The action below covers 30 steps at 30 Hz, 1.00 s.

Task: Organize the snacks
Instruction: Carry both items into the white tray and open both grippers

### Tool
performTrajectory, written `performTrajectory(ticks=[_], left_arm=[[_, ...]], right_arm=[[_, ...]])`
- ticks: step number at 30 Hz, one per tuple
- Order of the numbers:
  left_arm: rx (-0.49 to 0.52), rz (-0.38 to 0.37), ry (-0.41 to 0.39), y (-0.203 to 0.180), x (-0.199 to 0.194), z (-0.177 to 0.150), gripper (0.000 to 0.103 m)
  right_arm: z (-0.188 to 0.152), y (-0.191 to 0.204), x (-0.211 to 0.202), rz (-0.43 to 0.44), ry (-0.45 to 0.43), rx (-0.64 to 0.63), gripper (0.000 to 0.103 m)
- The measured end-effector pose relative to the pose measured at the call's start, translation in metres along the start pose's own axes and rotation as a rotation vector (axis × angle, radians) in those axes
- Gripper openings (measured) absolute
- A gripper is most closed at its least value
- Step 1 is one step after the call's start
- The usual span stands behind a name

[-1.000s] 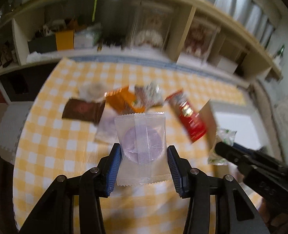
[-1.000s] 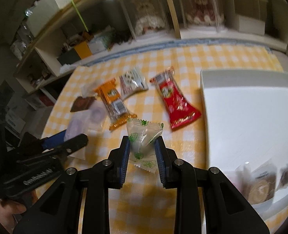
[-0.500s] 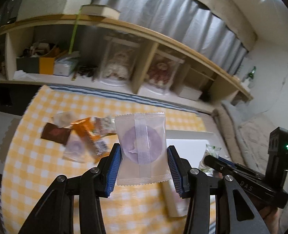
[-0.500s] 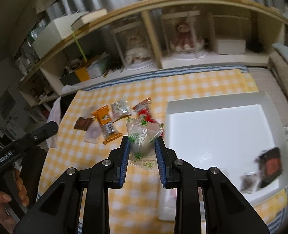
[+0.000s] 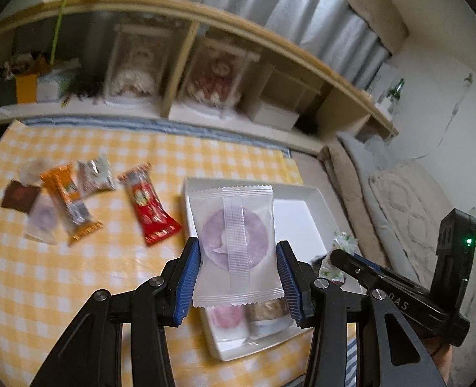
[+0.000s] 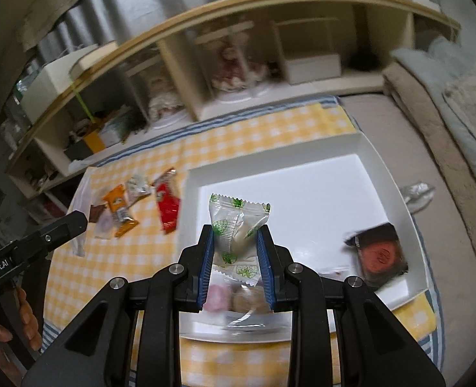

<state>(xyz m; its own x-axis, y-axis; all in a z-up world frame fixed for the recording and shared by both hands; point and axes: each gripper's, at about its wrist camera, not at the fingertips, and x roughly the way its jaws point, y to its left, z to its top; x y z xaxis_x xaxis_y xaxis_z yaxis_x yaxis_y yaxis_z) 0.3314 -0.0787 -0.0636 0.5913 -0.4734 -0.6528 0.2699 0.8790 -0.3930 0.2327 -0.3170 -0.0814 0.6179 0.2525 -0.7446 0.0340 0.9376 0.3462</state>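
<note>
My left gripper (image 5: 238, 251) is shut on a clear packet with a purple round snack (image 5: 234, 242), held above the near left part of the white tray (image 5: 315, 193). My right gripper (image 6: 234, 235) is shut on a clear green-printed candy packet (image 6: 234, 225), held over the tray (image 6: 302, 174). The tray holds a dark packet with a red disc (image 6: 379, 251) and pink and brown snacks (image 5: 247, 319) at its near edge. Several loose snacks lie on the yellow checked cloth to the left: a red packet (image 5: 147, 206), an orange packet (image 5: 70, 203) and others.
A wooden shelf unit (image 5: 186, 74) with boxed dolls and boxes runs along the back. A beige cushion (image 5: 408, 213) lies to the right of the table. The right gripper body also shows at the right of the left wrist view (image 5: 399, 293).
Both grippers have carried their packets from over the snack pile on the cloth rightward to over the white tray. The grips have not changed.
</note>
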Motion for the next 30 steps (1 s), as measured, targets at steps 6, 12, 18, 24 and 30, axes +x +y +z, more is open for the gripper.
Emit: performTrajectory(ticks=[6, 12, 18, 24, 30], left_arm=[[-0.018, 0.009, 0.090, -0.004, 0.057, 0.000, 0.046], [-0.036, 0.053, 0.124, -0.001, 0.103, 0.016, 0.046], [-0.024, 0.084, 0.106, -0.002, 0.129, 0.022, 0.047], [-0.022, 0.090, 0.111, 0.004, 0.144, 0.021, 0.049], [-0.003, 0.101, 0.128, 0.004, 0.151, 0.015, 0.075]], right_arm=[[-0.005, -0.030, 0.027, -0.030, 0.073, 0.055, 0.027], [-0.004, -0.050, 0.051, -0.049, 0.133, 0.098, 0.027], [0.000, -0.068, 0.063, -0.056, 0.154, 0.160, 0.027], [0.007, -0.080, 0.072, -0.071, 0.152, 0.199, 0.027], [0.007, -0.091, 0.083, -0.101, 0.175, 0.240, 0.034]])
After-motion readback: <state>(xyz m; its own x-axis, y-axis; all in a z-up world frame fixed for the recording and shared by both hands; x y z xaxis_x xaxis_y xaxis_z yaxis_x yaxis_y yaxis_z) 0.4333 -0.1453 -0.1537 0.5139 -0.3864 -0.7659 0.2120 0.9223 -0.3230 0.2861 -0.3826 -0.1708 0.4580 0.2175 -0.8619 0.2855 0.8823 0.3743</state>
